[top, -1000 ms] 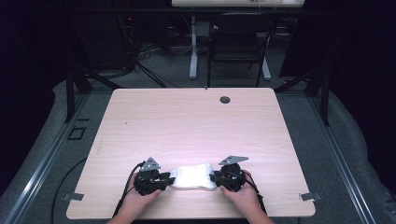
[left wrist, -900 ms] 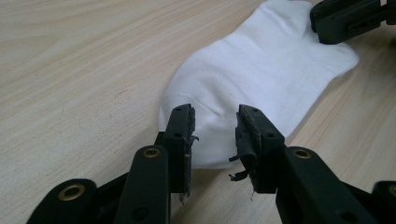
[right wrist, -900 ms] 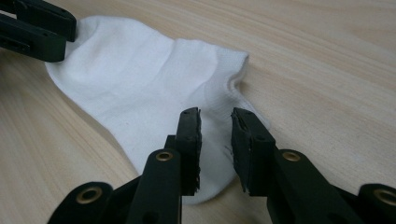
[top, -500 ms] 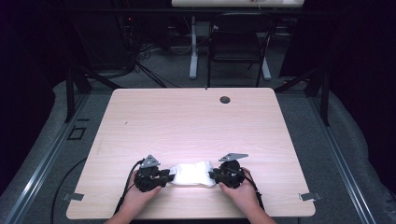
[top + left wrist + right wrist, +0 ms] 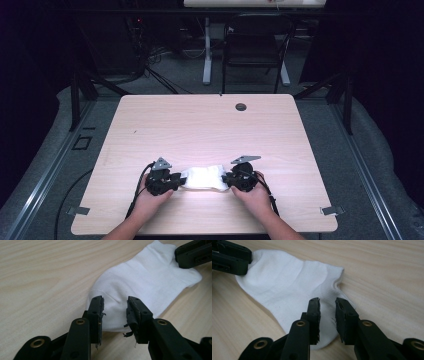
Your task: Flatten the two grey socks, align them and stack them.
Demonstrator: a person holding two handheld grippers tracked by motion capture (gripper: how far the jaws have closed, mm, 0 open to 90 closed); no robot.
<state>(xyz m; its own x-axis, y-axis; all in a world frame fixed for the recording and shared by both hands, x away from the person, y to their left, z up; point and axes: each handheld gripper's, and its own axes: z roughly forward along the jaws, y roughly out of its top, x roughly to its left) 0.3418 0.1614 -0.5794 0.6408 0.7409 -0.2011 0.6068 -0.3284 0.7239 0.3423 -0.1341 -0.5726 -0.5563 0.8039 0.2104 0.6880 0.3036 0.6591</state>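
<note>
White sock (image 5: pixel 204 177) lying flat near the front edge of the table (image 5: pixel 210 125), between left gripper (image 5: pixel 115 312) and right gripper (image 5: pixel 327 312), both partly open over its ends, pinching nothing.

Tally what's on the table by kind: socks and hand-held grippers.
White sock: 1
Hand-held grippers: 2, left hand-held gripper at one end of the sock, right hand-held gripper at the other
Total: 3
</note>
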